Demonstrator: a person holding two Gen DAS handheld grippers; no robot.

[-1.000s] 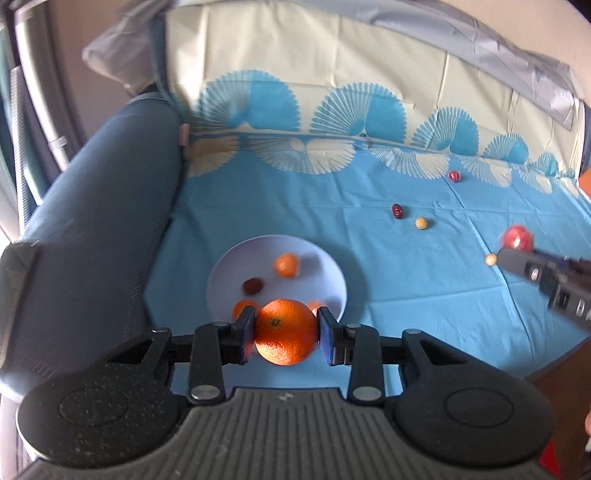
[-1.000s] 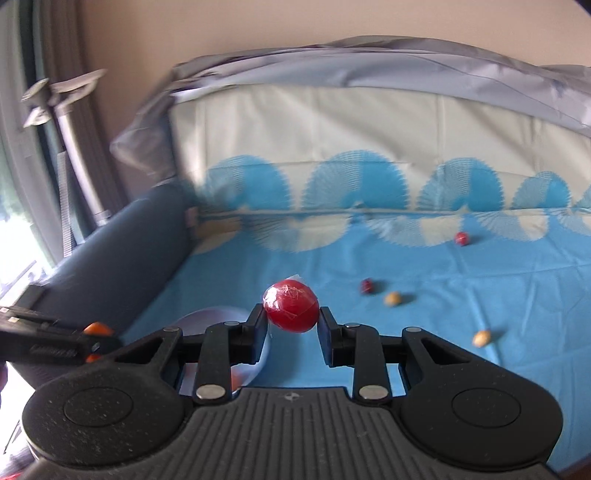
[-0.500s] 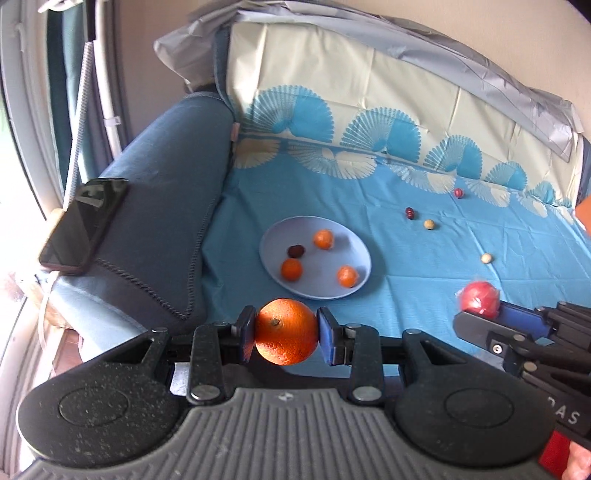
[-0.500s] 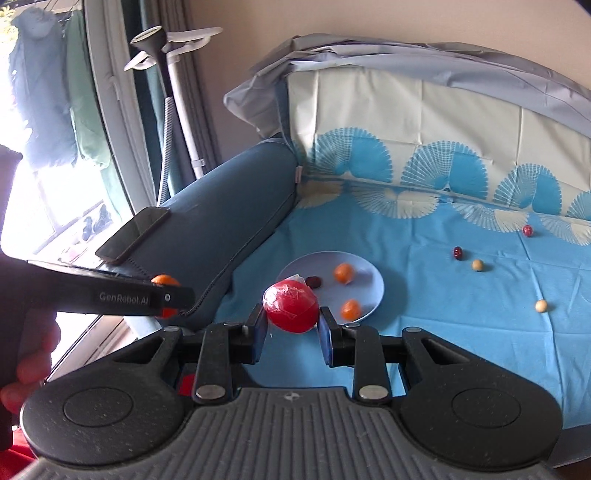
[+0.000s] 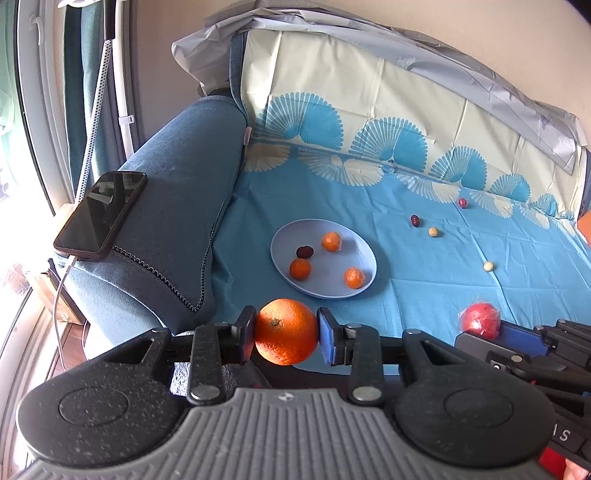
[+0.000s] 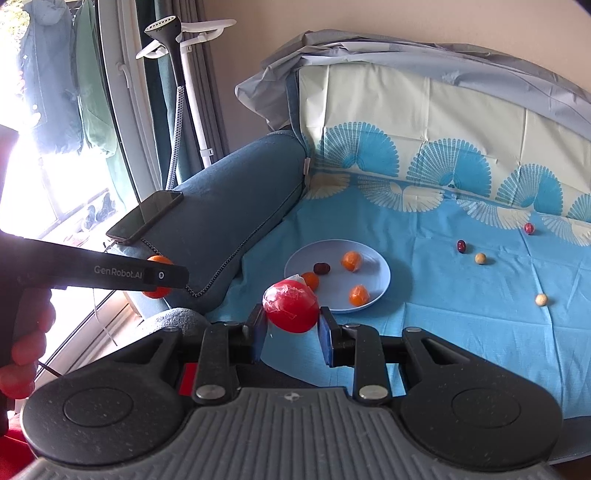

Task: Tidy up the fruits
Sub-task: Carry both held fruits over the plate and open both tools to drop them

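My left gripper [image 5: 286, 334] is shut on a large orange [image 5: 284, 325], held in the air in front of the sofa's near edge. My right gripper [image 6: 291, 326] is shut on a red fruit in clear wrap [image 6: 290, 304]. That fruit [image 5: 480, 325] also shows at the right of the left wrist view. A pale blue plate [image 5: 369, 264] lies on the blue patterned cloth beyond both grippers. It holds three small oranges and one dark fruit [image 5: 304, 252]. From the right wrist view, the left gripper [image 6: 162, 275] sits at the left with its orange [image 6: 159, 293].
Several small loose fruits lie on the cloth to the right of the plate, among them a dark red one [image 5: 415, 220] and a beige one [image 5: 488, 266]. A phone [image 5: 101, 216] rests on the blue armrest [image 5: 177, 192]. A steamer stand [image 6: 177, 33] and window stand left.
Both grippers have drawn back from the plate toward the sofa's near edge, each still holding its fruit. The armrest, phone and window have come into view.
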